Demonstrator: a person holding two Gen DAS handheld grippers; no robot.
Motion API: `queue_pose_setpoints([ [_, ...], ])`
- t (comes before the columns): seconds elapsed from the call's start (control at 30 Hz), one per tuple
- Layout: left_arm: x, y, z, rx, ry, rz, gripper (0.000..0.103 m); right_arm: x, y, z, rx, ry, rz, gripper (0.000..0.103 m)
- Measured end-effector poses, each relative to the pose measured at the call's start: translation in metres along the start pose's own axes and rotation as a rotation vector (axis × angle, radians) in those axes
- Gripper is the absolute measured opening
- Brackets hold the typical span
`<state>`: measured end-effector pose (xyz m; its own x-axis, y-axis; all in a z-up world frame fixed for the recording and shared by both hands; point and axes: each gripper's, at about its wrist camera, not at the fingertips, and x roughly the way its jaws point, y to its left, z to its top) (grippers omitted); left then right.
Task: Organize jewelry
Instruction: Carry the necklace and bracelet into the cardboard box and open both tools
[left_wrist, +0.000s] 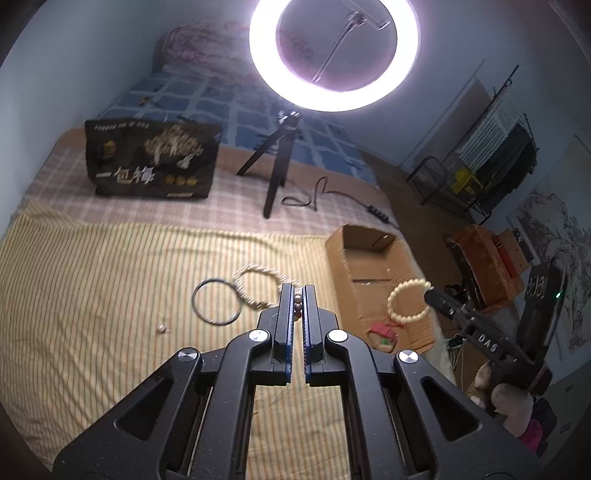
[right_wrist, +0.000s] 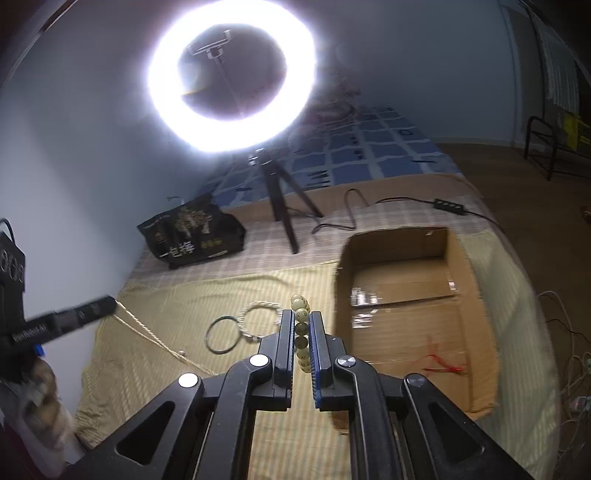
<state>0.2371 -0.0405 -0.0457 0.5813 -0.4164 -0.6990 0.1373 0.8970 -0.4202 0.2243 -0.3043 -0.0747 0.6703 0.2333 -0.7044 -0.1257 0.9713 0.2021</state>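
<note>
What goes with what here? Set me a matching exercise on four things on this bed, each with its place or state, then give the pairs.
Things:
1. cream bead bracelet
2. thin dark bangle
3. cardboard box
4. black bag

Places or states:
A. stands on the checked cloth
B. lies flat on the striped cloth
C. clamped in the right gripper
D. open on top, at the bed's edge

Pairs: 1-C, 2-B, 3-D, 4-A
</note>
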Motion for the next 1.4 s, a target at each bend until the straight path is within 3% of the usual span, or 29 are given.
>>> queue_pose_setpoints([
  [0.37, 0.008, -0.057, 0.028, 0.080, -0.022, -0.042, 0.001, -0.024, -0.055, -0.005, 0.048, -0.017, -0.071, 0.005],
  [0.9, 0.064, -0.158, 0.056, 0.181, -0.003, -0.105, 0.001, -0.029, -0.100, -0.020, 0.058, 0.028, -0.093, 0.005],
  [1.4, 0.150, -0.173, 0.048, 0.209, 0.086, -0.031, 0.001, -0.001, -0.115, -0.031, 0.060, 0.107, -0.114, 0.005],
])
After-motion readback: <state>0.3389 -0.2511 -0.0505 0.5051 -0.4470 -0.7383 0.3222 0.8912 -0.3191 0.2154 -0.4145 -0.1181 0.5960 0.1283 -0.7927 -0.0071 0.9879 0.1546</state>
